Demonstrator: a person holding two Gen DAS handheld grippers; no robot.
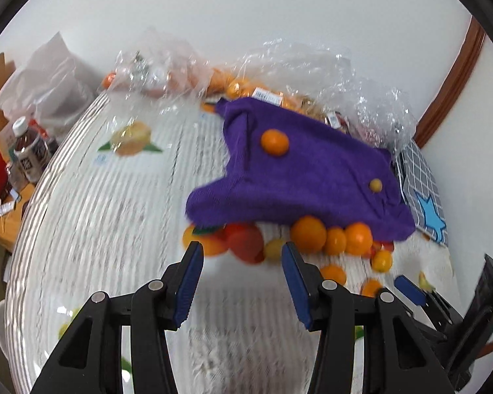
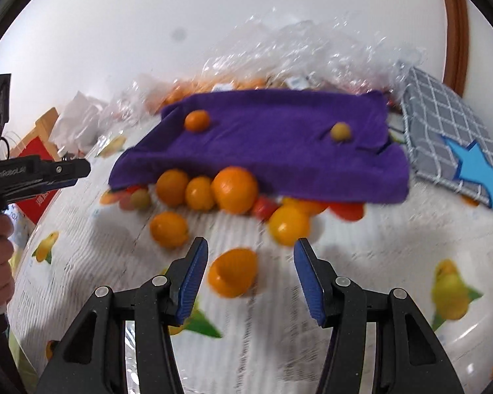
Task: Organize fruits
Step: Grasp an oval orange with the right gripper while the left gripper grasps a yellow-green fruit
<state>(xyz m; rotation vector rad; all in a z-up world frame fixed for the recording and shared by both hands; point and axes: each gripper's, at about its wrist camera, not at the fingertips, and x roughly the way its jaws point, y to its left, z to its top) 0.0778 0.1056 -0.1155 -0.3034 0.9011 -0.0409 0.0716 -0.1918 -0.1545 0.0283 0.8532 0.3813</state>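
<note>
With both the left gripper [image 1: 243, 256] and right gripper [image 2: 250, 256] gaping empty, the firm, roll-prone oranges [image 2: 235, 189] along the purple towel's [image 2: 263, 138] near edge want a hold across their middles.

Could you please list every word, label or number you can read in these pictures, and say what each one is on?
"GenRoboLAI" or close to it, partly blurred: side of the left gripper.
White characters on the red box: too blurred.
Bottle label: unreadable.
Stickers on the plastic bags: too small.
</note>
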